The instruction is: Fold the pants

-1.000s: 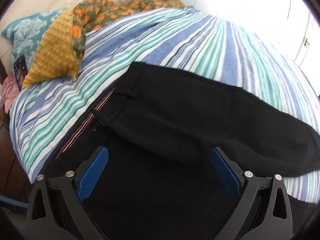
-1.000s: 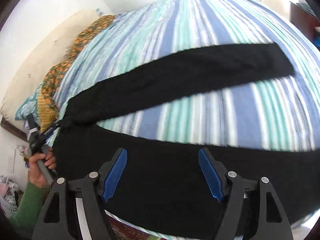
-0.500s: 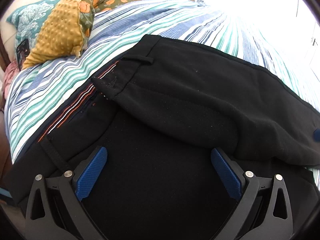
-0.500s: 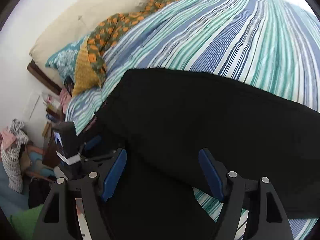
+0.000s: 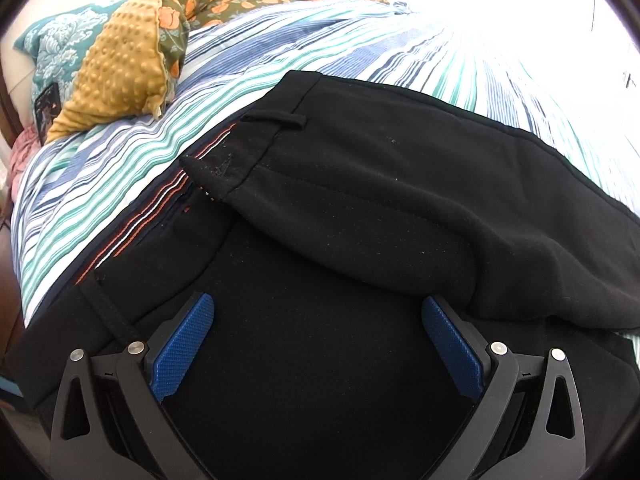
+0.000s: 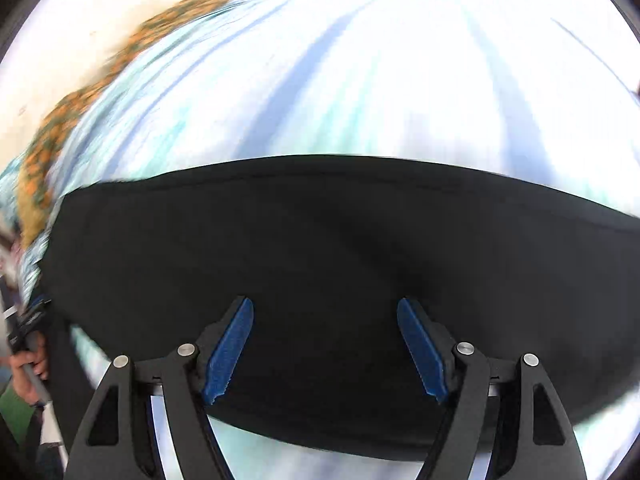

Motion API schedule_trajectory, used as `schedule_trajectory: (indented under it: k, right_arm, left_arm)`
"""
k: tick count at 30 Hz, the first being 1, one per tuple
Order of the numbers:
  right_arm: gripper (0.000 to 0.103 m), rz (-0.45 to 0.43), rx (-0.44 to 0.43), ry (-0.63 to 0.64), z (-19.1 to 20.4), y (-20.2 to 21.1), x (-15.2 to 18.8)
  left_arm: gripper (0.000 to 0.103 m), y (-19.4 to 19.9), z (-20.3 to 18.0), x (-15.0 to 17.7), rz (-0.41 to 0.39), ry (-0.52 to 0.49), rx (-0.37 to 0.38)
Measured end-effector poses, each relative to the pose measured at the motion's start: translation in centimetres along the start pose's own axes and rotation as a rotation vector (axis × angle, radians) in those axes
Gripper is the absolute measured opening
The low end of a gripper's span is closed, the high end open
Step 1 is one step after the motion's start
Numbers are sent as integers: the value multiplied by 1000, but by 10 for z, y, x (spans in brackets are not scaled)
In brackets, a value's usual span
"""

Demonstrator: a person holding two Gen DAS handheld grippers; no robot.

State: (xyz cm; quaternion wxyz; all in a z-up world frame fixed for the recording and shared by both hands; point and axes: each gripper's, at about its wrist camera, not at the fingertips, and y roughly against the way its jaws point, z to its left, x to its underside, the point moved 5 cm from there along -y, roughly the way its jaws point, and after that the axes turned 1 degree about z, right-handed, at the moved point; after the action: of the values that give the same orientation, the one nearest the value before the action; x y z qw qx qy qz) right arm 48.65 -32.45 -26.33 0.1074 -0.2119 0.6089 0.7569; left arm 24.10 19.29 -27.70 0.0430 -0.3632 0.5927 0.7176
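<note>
Swung rightward, right claw (image 6: 324, 350) hovers over pants (image 6: 320, 240).

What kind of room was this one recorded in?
Most likely a bedroom: black pants lie on a bed with a striped cover, with a mustard cushion and teal pillow at its head.

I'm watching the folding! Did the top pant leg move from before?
Yes. The top pant leg now lies over the lower one, covering the striped blanket that showed between them.

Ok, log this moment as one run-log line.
stage: pants folding, first fold laid | black pants on striped bedspread | left gripper open over waistband | right gripper open over pants, nothing held
</note>
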Motion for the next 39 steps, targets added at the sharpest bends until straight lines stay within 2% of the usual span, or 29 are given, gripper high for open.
schedule_trajectory:
  k: [2,6,8,10,14,17,20,21,22,23,24,27,31,34,36,39]
  right_arm:
    - [74,-22,65,-80,-70,23,8]
    - [74,-28,294,-262,-195,71,27]
    - [74,-61,322,-350,-234,94,29]
    - [74,-96,275,-386,-250,105,21]
    - [74,-106,207,-345,-243,91,-12]
    - [74,-66,245,-336,-235,60,-29]
    - [74,-56,244,-365,-233,43,-25]
    - [58,-71,236,-362,-231,44,-25]
    - [32,-88,216,-355,-227,47,-25]
    - [20,-100,222,-345,-221,53,-24]
    - [13,-116,219,-326,-217,62,-22]
    - [10,-192,217,-241,-191,100,-14]
    - [9,-267,166,-120,-143,161,11]
    - [9,-300,147,-53,-108,205,46]
    - [9,-317,139,-51,-92,230,80]
    - [9,-320,132,-126,-86,253,135]
  left_arm:
    - [103,-1,0,0,0,-5,-7]
    - [103,-1,-1,0,-3,-12,-21]
    - [103,-2,-1,0,-6,-15,-19]
    - [103,-2,-1,0,-6,-18,-23]
    - [103,-2,-2,0,-2,-25,-33]
    - [103,-3,-3,0,-1,-28,-38]
    - [103,-3,-2,0,-4,-27,-37]
    - [103,-4,-2,0,-3,-27,-36]
    - [103,-4,-2,0,-4,-26,-35]
    - [103,-4,-2,0,-5,-25,-33]
    - [103,-4,-2,0,-5,-24,-31]
    - [103,-3,-2,0,-8,-23,-30]
    - [103,-4,-2,0,-8,-23,-30]
    - [103,-4,-2,0,-8,-23,-29]
    - [103,-4,-1,0,-8,-23,-29]
    - [103,-3,-1,0,-8,-22,-29]
